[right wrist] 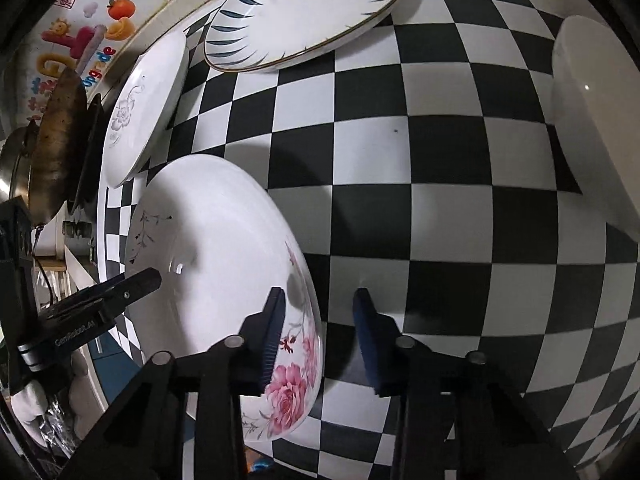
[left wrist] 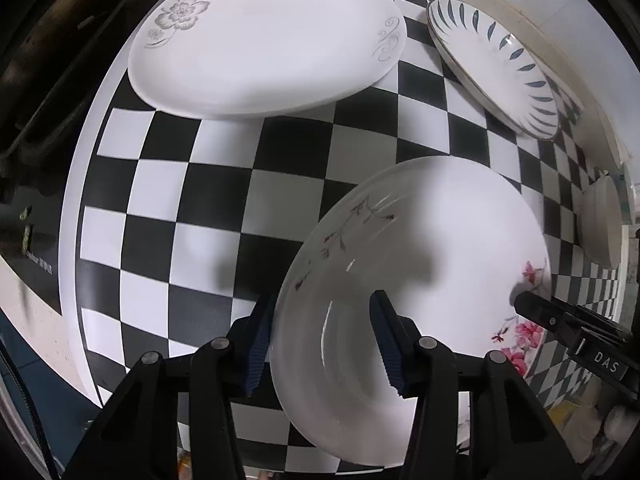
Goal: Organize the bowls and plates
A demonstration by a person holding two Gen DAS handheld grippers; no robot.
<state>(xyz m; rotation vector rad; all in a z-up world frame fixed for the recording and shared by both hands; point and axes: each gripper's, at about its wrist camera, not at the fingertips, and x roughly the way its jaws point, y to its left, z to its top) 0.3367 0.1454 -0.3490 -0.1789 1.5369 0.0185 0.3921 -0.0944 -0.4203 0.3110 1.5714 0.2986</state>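
Note:
A white deep plate with pink flowers (left wrist: pixel 420 220) (right wrist: pixel 216 220) lies on the black-and-white chequered cloth (left wrist: pixel 200 200) (right wrist: pixel 400 160). My left gripper (left wrist: pixel 320 340) points down and straddles the plate's left rim, one pad outside the rim and one over the inside, with a wide gap between them. My right gripper (right wrist: pixel 320 336) straddles the opposite rim by the pink rose, and cloth shows between the rim and the outer pad. Each wrist view also shows a finger of the other gripper (left wrist: pixel 536 306) (right wrist: pixel 140 284) over the plate.
A grey-flowered plate (left wrist: pixel 264 40) (right wrist: pixel 144 104), a blue-leaf plate (left wrist: pixel 496 64) (right wrist: pixel 308 12) and a plain white dish (left wrist: pixel 600 224) (right wrist: pixel 592 120) lie around on the cloth. A dark wok (right wrist: pixel 56 140) stands beyond the cloth's edge.

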